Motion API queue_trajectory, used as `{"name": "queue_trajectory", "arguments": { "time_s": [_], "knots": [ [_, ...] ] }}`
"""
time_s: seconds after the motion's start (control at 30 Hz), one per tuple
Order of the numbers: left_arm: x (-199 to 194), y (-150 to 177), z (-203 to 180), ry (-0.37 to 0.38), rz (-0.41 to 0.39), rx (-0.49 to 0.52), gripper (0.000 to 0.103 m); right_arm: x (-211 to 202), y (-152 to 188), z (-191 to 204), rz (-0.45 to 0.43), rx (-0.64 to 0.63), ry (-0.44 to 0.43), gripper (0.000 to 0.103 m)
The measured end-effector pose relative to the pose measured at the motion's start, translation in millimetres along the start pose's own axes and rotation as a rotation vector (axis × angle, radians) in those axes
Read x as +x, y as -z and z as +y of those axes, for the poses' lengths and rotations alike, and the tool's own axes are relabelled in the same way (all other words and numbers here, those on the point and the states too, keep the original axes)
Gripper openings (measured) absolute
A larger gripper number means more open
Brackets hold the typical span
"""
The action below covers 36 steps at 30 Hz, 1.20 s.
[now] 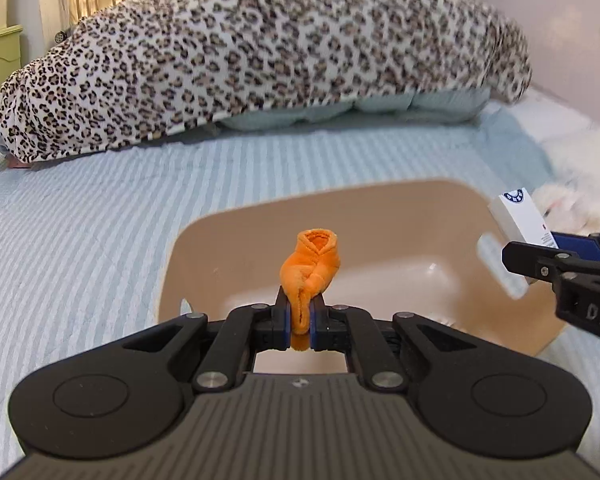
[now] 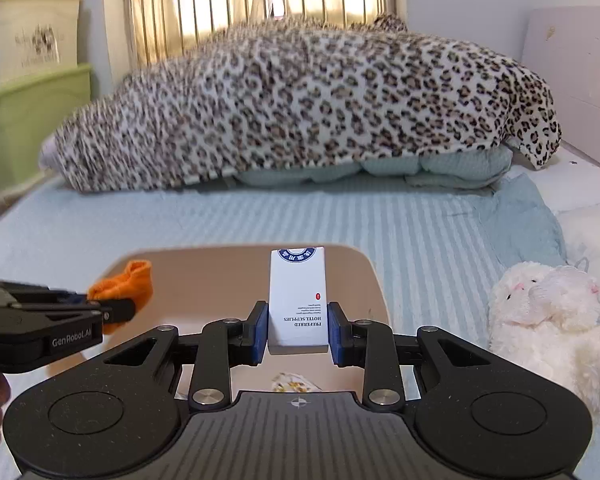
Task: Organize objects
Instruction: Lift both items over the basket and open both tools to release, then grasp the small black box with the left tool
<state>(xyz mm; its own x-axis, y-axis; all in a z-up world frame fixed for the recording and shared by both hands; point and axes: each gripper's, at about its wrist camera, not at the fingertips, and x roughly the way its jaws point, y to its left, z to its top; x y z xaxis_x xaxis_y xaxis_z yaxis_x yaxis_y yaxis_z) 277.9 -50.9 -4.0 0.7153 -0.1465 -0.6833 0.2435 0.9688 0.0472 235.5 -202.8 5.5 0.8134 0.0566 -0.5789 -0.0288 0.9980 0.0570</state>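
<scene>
Bed layout
Tub (image 2: 376, 280) on bed (image 2: 420, 232); blanket heap (image 2: 300, 108) behind it; plush toy (image 2: 548, 312) to its right.

Two claws: left (image 1: 300, 312), right (image 2: 298, 330). One orange cloth (image 1: 310, 266). One white box (image 2: 298, 300). One beige tub (image 1: 236, 248). One leopard-print blanket (image 1: 260, 56). One white plush toy (image 2: 548, 308). One bed (image 1: 100, 208). One green cabinet (image 2: 24, 128). One small patterned scrap (image 2: 292, 382) inside tub, unclear.
</scene>
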Motion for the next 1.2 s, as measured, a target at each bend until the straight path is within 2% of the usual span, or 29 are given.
{"name": "queue_trajectory", "arguments": {
  "time_s": [0.1, 0.2, 0.23, 0.27, 0.3, 0.33, 0.37, 0.43, 0.57, 0.7, 0.77, 0.83, 1.0, 1.07, 1.2],
  "knots": [
    [15, 8, -5, -0.011, 0.054, 0.025, 0.009, 19, 7, 7, 0.047, -0.039, 0.034, 0.028],
    [18, 16, -1, 0.005, 0.08, 0.006, 0.013, 29, 13, 9, 0.101, -0.045, 0.028, 0.028],
    [15, 18, 0, 0.014, 0.081, 0.004, 0.017, 29, 13, 8, 0.108, -0.04, 0.023, 0.028],
    [11, 19, 1, 0.018, 0.081, 0.003, 0.032, 28, 13, 7, 0.113, -0.034, 0.018, 0.04],
    [5, 19, 3, 0.013, 0.075, 0.001, 0.043, 27, 12, 6, 0.113, -0.031, 0.017, 0.04],
    [-2, 18, 4, 0.004, 0.06, -0.001, 0.063, 23, 11, 5, 0.11, -0.03, 0.014, 0.044],
    [-10, 18, 5, -0.007, 0.04, -0.002, 0.073, 20, 10, 4, 0.107, -0.032, 0.015, 0.049],
    [-26, 16, 7, -0.022, 0.009, 0.004, 0.075, 11, 10, 2, 0.096, -0.041, 0.022, 0.057],
    [-52, 16, 9, -0.01, 0.006, 0.025, 0.078, -11, 12, -5, 0.083, -0.038, 0.032, 0.07],
    [-76, 26, 11, -0.008, -0.001, 0.048, 0.08, -29, 16, -11, 0.098, -0.017, 0.032, 0.076],
    [-87, 33, 14, -0.006, -0.003, 0.048, 0.087, -36, 18, -14, 0.103, -0.008, 0.026, 0.077],
    [-95, 41, 19, 0.005, -0.002, 0.035, 0.088, -45, 21, -14, 0.108, -0.007, 0.024, 0.079],
    [-108, 59, 28, 0.034, 0.006, 0.011, 0.088, -61, 34, -13, 0.131, -0.02, 0.009, 0.08],
    [-111, 66, 31, 0.041, 0.016, 0.01, 0.089, -66, 40, -12, 0.138, -0.02, 0.002, 0.087],
    [-110, 81, 36, 0.081, 0.062, -0.003, 0.089, -69, 56, -9, 0.163, -0.015, -0.009, 0.088]
  ]
}}
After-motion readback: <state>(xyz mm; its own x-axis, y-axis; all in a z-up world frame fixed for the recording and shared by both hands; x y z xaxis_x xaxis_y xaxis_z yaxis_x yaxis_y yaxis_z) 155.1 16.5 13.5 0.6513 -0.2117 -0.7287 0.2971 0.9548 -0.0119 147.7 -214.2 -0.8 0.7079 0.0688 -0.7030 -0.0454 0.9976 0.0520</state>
